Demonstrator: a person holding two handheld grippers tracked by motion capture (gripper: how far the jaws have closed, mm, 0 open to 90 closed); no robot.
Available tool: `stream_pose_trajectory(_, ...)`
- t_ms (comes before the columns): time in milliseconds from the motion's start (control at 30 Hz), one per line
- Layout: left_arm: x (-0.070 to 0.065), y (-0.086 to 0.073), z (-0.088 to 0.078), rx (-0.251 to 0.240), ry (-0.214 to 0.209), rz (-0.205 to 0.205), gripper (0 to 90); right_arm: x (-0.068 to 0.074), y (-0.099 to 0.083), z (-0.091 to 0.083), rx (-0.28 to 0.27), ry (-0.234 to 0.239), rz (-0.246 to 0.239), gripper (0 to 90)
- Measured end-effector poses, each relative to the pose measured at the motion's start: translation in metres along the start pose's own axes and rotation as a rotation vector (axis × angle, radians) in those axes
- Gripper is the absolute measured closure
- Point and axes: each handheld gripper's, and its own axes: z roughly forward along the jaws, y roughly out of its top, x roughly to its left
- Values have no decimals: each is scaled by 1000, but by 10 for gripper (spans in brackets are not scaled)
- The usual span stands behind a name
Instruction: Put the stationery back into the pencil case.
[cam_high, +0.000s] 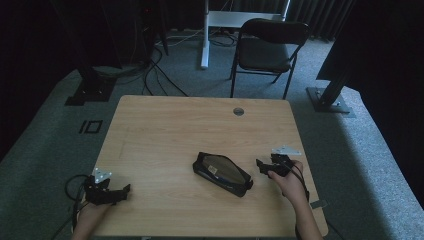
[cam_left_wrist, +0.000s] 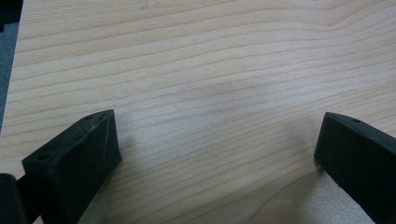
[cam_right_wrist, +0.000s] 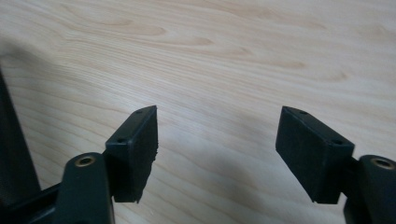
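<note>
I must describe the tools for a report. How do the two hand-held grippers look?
Both are black. The left gripper and right gripper each carry a grey three-cornered plate on top and trail a black cable. Their jaws are thick, blocky black pads with small screw holes. The forearms are bare, with no sleeves.

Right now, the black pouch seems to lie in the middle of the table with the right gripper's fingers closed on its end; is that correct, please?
Not quite. The black pouch does lie near the middle of the table, but the right gripper is not closed on it. The right gripper view shows its fingers apart with bare wood between them, and the high view shows it just beside the pouch's end.
</note>
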Motion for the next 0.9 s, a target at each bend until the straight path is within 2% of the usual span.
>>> stream_pose_trajectory(100,0,0,0,0,0,0,2,-5,-6,-3,3,-42,15,281)
stream_pose_trajectory(267,0,0,0,-1,0,-1,2,-10,-16,-6,10,-60,40,248)
stream_pose_trajectory(367,0,0,0,0,0,0,2,-12,-22,-7,31,-70,71,211)
stream_pose_trajectory(567,0,0,0,1,0,1,2,-15,-32,-11,66,-141,89,186)
stream_pose_trajectory(633,0,0,0,0,1,0,2,-16,-35,-12,68,-145,110,167)
stream_pose_trajectory(800,0,0,0,0,1,0,2,-19,-43,-18,58,-156,122,140)
stream_pose_trajectory(900,0,0,0,0,1,0,2,-20,-46,-22,43,-185,124,141)
